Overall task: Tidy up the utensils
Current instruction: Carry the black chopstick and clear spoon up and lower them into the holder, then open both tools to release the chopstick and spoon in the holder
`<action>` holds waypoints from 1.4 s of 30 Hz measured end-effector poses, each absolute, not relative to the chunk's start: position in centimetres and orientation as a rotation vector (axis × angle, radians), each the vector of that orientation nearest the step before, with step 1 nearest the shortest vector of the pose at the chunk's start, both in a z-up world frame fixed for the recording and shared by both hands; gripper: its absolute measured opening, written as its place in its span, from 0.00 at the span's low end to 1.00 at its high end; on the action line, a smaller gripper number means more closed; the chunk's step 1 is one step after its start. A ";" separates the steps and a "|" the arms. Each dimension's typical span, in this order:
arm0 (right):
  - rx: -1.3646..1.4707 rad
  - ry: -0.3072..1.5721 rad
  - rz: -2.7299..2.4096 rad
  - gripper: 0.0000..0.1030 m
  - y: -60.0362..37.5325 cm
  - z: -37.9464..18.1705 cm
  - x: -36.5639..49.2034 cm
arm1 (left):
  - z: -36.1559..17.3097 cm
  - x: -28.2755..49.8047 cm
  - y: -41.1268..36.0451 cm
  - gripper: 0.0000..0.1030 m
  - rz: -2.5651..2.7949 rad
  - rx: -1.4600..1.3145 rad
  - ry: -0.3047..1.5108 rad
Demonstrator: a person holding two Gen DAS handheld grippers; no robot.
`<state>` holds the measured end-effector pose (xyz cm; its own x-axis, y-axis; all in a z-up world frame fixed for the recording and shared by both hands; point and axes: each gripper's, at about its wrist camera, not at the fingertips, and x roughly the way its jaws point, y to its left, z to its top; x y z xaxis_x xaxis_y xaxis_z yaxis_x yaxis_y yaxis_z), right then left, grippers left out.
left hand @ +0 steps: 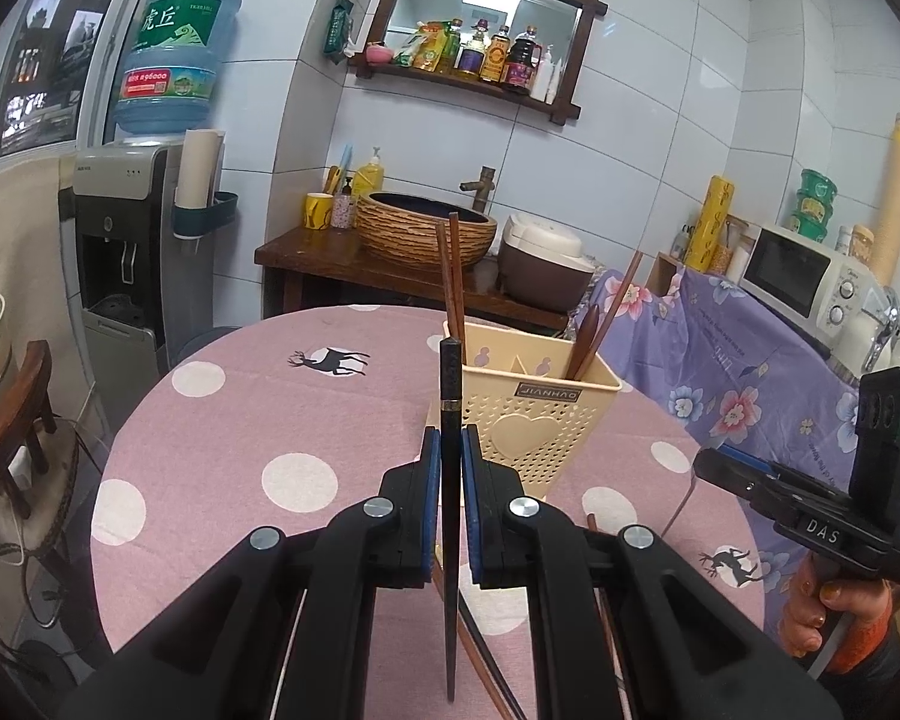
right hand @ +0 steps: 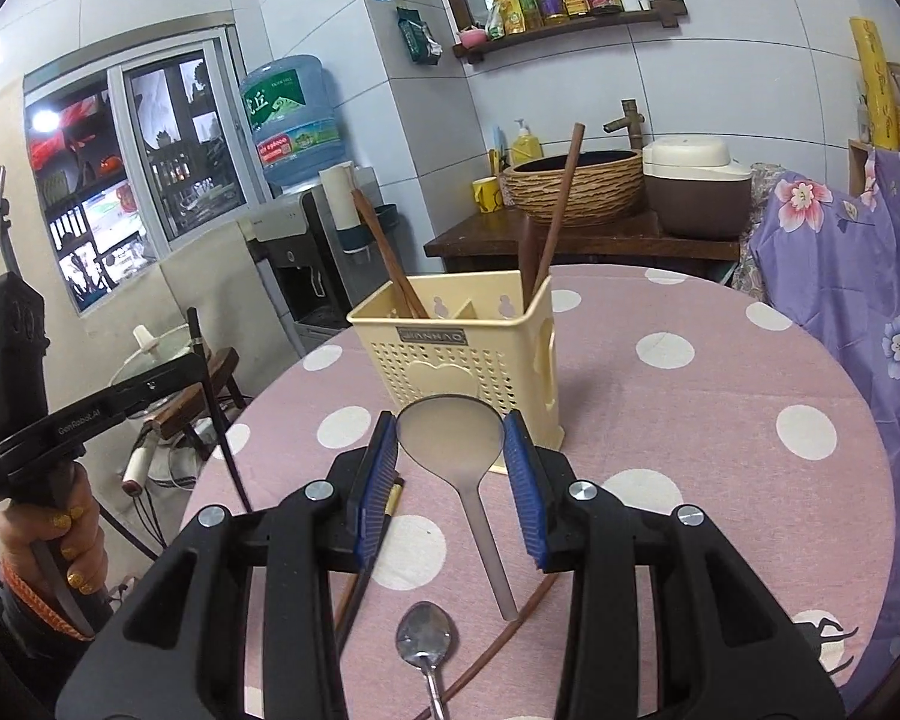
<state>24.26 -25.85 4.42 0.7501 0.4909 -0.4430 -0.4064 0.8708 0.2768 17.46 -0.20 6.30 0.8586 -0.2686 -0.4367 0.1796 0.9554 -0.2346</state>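
Writing: "JIANHAO" plate on cream utensil holder [left hand: 537, 414]; "DAS" on right gripper [right hand: 450, 456] body, "GenRobot.AI" on left gripper [left hand: 450, 462]. Left gripper clamped on dark chopstick [left hand: 450, 396], upright, just before holder. Right gripper part open, pads flanking flat spatula [right hand: 453, 450]; whether they touch is unclear. Steel spoon [right hand: 426, 642] and loose chopsticks lie on pink dotted tablecloth [right hand: 660, 420]. Brown chopsticks [left hand: 450, 276] stand in holder.
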 end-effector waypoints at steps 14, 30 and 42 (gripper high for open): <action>0.220 0.282 0.511 0.36 -23.3 16.5 29.0 | 19.9 19.7 -1.9 0.08 -0.314 -0.152 0.238; 0.217 0.400 0.385 0.36 -21.9 9.0 36.5 | 15.7 29.7 -3.6 0.08 -0.245 -0.193 0.318; 0.124 0.440 0.341 0.40 -20.2 4.9 35.5 | 10.6 29.9 -3.4 0.02 -0.234 -0.186 0.394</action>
<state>35.47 -20.19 4.90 0.8490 0.3497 -0.3962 -0.2964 0.9358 0.1907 29.86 -3.39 10.62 0.8971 -0.2608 -0.3566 0.1892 0.9562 -0.2233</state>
